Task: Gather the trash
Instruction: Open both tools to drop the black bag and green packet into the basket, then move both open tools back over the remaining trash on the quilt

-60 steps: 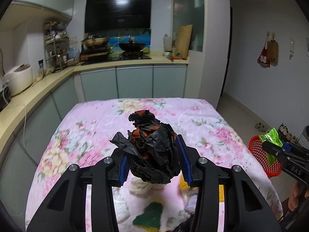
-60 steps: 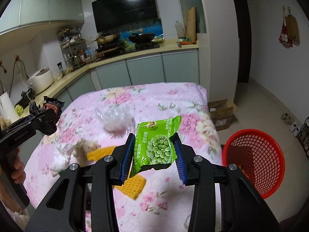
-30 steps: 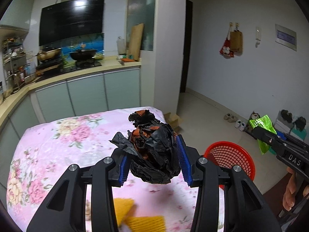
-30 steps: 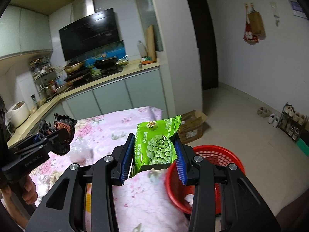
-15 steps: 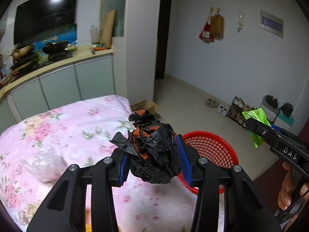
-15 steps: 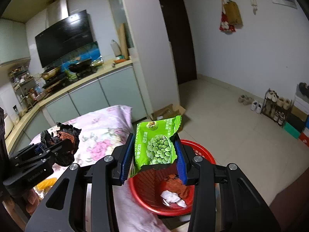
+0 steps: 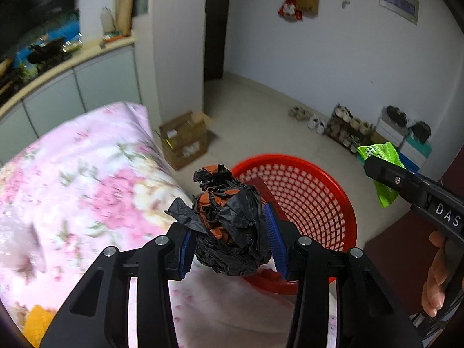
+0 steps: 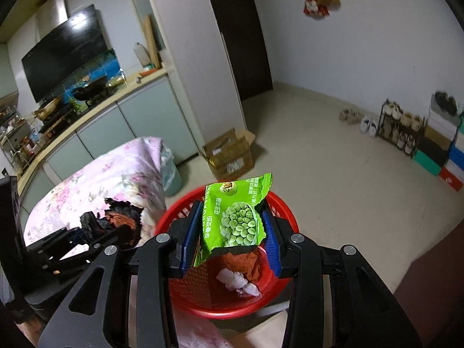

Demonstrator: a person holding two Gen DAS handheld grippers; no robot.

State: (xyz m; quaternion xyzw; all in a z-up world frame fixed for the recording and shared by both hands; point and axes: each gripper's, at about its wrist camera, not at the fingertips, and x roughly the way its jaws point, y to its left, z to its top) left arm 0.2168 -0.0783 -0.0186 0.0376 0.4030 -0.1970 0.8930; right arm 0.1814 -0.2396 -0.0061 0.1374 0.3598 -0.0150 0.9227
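Note:
My left gripper (image 7: 230, 243) is shut on a crumpled black and orange wrapper (image 7: 232, 223), held over the table's edge just left of the red mesh basket (image 7: 316, 203). My right gripper (image 8: 230, 236) is shut on a green pea snack bag (image 8: 236, 217), held above the red basket (image 8: 185, 284), which holds crumpled white paper (image 8: 237, 281) and an orange-brown scrap (image 8: 240, 259). In the left wrist view the right gripper and its green bag (image 7: 380, 156) hang at the right. The right wrist view shows the left gripper with the black wrapper (image 8: 116, 219) at the left.
The table wears a pink floral cloth (image 7: 87, 174) with a yellow item (image 7: 36, 323) at its near left. An open cardboard box (image 8: 229, 153) sits on the floor beyond the basket. Shoes and a shoe rack (image 8: 400, 129) line the right wall. Kitchen counters (image 8: 95, 110) run along the back left.
Both grippers have swung right and dipped down, from over the table toward the red basket. The basket now sits close under the green bag. Both grips are unchanged.

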